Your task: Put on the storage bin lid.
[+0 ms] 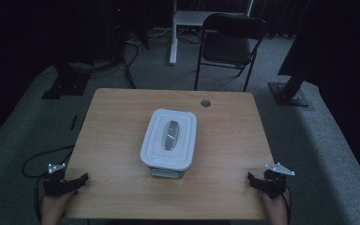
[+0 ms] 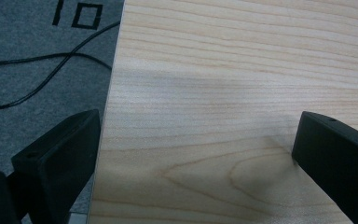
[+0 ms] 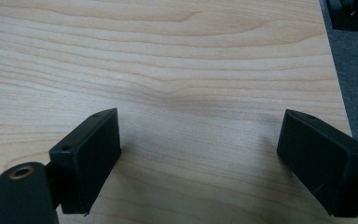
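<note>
Grippers sit at the two near corners of the table point(image 1: 122, 197) as we look down on it: our left gripper point(image 1: 82, 179) at the near left edge, our right gripper point(image 1: 251, 178) at the near right edge, each held in a hand that comes in from below. We see a white box point(image 1: 168, 138) with a lid and a dark handle strip along its top, resting near the middle of the table, well apart from both grippers. In the left gripper view our jaws stand wide apart over bare wood, one of them over the table's edge with grey floor point(image 2: 37, 42) and a black cable point(image 2: 42, 58) beyond it. In the right gripper view our jaws are likewise spread wide over bare wood, grasping nothing. A black chair point(image 1: 229, 42) stands beyond the far edge.
</note>
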The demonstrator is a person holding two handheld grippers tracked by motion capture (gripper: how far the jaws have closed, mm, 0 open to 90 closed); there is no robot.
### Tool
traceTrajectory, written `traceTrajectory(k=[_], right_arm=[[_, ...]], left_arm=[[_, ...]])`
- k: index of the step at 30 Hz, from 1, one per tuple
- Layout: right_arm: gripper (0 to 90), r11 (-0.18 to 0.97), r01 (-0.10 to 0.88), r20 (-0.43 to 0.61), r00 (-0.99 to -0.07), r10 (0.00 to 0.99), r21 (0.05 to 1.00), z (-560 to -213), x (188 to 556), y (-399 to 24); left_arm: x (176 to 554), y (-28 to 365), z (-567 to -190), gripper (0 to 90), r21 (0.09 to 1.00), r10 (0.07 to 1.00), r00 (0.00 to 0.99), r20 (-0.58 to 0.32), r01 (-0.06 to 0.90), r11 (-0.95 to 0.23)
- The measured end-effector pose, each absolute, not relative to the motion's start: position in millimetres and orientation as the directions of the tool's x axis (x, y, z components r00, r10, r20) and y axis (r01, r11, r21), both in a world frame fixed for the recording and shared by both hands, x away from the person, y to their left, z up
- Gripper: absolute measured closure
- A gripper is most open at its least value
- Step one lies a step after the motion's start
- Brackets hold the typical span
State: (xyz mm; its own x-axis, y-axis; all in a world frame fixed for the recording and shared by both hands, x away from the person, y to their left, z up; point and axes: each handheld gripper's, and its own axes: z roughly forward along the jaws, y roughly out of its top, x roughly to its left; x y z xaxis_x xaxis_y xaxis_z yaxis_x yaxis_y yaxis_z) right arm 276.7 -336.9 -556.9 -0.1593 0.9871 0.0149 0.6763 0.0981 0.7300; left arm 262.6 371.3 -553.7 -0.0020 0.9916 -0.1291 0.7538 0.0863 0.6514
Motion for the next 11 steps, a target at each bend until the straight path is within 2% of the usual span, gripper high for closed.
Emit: traceTrajectory(k=[11], right_arm=[[12.6, 0.095, 0.676, 0.015, -0.155, 0.988, 0.73, -556.9, 276.8, -337.0]], left_arm=[[261.9, 369.7, -553.3, 2.8, 0.656, 0.993, -0.004, -0.115, 0.751, 0.079]])
